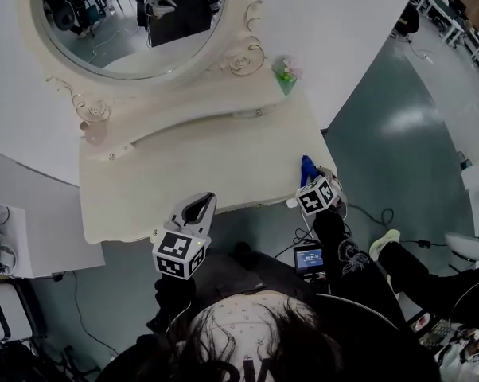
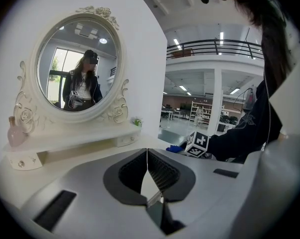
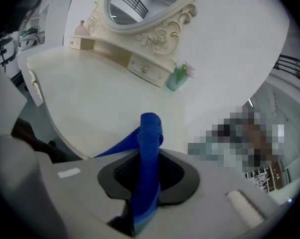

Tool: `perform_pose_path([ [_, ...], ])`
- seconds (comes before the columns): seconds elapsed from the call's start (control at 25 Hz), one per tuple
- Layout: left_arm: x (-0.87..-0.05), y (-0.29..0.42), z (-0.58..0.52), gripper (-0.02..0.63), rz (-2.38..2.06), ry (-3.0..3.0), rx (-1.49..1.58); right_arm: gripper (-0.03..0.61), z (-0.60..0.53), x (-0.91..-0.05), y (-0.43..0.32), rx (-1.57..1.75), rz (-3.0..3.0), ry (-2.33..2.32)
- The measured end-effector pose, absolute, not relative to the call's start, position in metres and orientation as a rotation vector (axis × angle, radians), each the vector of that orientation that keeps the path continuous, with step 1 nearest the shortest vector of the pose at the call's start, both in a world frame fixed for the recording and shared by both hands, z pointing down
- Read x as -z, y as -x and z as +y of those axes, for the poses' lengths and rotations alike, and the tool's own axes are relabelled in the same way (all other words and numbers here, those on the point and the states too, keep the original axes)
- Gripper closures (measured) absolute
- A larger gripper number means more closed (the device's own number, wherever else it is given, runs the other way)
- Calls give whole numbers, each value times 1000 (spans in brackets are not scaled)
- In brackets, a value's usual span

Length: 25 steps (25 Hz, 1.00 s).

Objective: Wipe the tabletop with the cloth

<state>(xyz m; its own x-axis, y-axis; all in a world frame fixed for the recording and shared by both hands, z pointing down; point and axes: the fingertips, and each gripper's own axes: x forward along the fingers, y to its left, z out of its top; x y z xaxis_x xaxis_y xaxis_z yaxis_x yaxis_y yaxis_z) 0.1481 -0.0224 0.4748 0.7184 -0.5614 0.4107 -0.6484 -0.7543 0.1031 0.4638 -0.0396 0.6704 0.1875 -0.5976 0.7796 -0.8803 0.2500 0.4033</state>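
The blue cloth (image 3: 150, 138) stands folded between the jaws of my right gripper (image 3: 151, 156), which is shut on it. In the head view that gripper (image 1: 306, 177) is at the right front corner of the white dressing tabletop (image 1: 192, 161), with the cloth (image 1: 307, 168) over the table's edge. My left gripper (image 1: 207, 200) hovers at the front edge, left of centre. Its jaws (image 2: 147, 151) are shut with nothing between them. From the left gripper view the cloth (image 2: 174, 148) shows beside the right gripper's marker cube.
An oval mirror (image 1: 128, 14) rises behind a raised shelf with small drawers (image 1: 184, 110). A pink bottle (image 1: 92, 132) stands at the shelf's left end, a small green pot (image 1: 286, 76) at its right. White cabinet (image 1: 9, 241) at left; cables (image 1: 375, 213) on the floor at right.
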Motion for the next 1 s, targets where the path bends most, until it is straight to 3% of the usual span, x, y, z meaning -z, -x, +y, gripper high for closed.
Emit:
perform_pose_path([
  [0.32, -476, -155, -21, 612, -951, -2689, -545, 507, -24, -666, -528, -434, -1405, -1567],
  [1.0, -491, -123, 2, 612, -989, -2595, -662, 505, -25, -655, -529, -465, -1416, -1640],
])
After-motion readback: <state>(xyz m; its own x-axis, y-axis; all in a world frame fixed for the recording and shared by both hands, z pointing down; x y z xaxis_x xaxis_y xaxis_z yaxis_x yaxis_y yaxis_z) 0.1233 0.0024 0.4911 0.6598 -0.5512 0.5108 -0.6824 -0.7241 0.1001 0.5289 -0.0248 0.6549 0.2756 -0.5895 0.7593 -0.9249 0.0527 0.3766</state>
